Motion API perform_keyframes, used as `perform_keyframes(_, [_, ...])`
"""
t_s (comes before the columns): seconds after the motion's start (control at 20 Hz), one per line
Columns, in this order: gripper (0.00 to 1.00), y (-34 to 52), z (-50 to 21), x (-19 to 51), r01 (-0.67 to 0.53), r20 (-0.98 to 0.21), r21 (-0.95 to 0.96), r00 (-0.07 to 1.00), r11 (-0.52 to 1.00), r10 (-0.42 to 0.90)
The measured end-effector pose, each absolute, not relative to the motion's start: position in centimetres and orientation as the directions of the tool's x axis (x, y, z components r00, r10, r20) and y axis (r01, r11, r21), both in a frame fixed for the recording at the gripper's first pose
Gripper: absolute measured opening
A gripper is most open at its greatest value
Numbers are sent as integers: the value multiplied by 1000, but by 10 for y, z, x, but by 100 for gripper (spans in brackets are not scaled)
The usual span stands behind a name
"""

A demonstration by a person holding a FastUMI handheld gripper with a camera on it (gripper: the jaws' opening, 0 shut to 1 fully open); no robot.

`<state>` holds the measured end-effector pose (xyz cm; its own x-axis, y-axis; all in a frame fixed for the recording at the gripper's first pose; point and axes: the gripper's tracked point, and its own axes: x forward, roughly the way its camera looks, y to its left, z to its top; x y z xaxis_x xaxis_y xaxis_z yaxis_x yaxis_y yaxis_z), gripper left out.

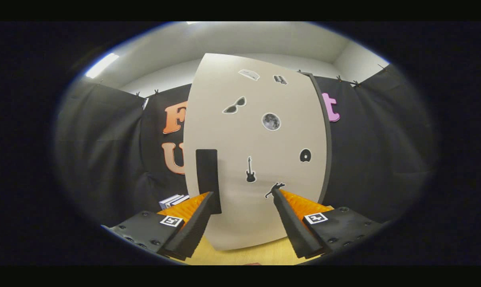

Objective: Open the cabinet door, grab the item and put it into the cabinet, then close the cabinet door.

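The cabinet door (260,159) hid the cabinet's inside; the left finger (196,227) of the spread gripper (243,196) covered the handle's (207,171) lower end and most of the books (172,201).

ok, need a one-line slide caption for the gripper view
Open gripper faces the closed, sticker-covered cabinet door, its fingers spread just short of the dark handle.
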<state>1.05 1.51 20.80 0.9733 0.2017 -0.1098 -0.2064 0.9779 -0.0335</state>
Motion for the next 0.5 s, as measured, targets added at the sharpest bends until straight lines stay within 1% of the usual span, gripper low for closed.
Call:
perform_keyframes(0.1, [96, 24, 203, 22, -223, -132, -37, 967, 974, 217])
perform_keyframes(0.2, [96, 22, 206, 34, -215, -99, -35, 973, 976, 211])
perform_keyframes(0.35, [96, 33, 201, 48, -232, -108, -29, 968, 972, 228])
perform_keyframes(0.5, [96, 45, 198, 71, -222, -114, -21, 969, 975, 219])
